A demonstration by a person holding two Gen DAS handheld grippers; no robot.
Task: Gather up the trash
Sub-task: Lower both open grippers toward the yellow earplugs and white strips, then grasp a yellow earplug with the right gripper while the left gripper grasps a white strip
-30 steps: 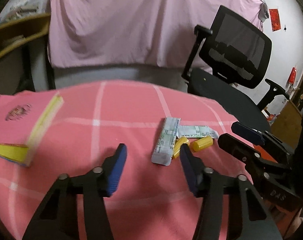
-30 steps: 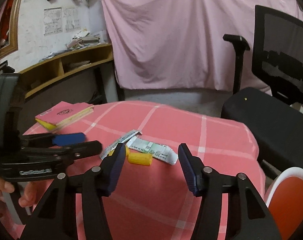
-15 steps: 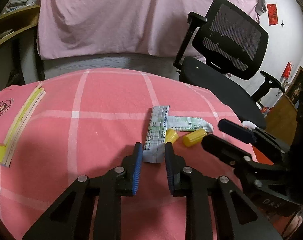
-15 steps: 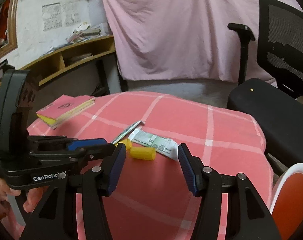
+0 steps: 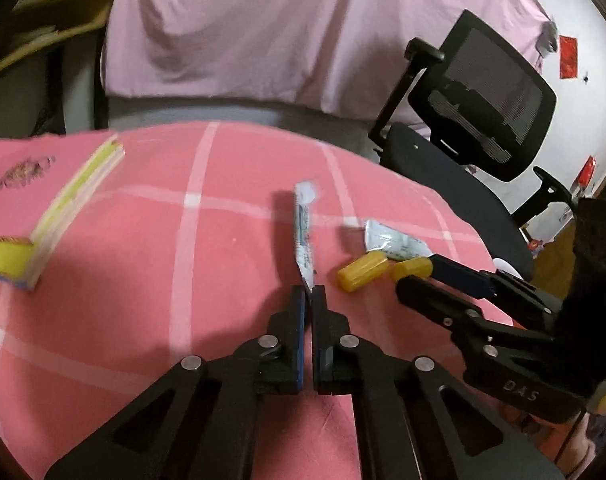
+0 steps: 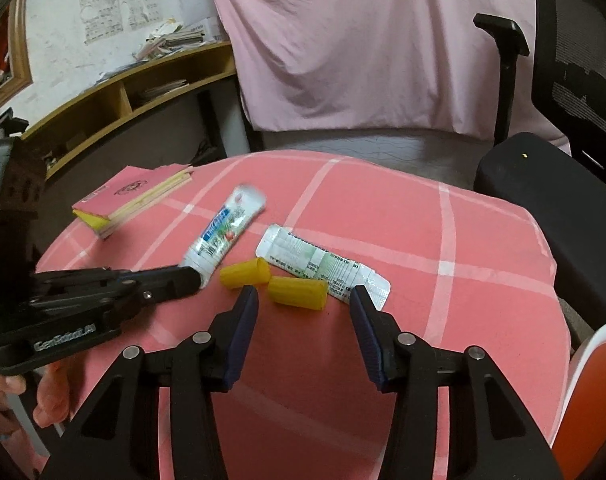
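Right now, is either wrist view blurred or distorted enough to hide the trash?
Left wrist view: motion smear on the book and far table edge; the tube between the left gripper fingers stays readable. Right wrist view: sharper, tube tip slightly smeared, yellow caps crisp. Both show fisheye bending and dark corners.
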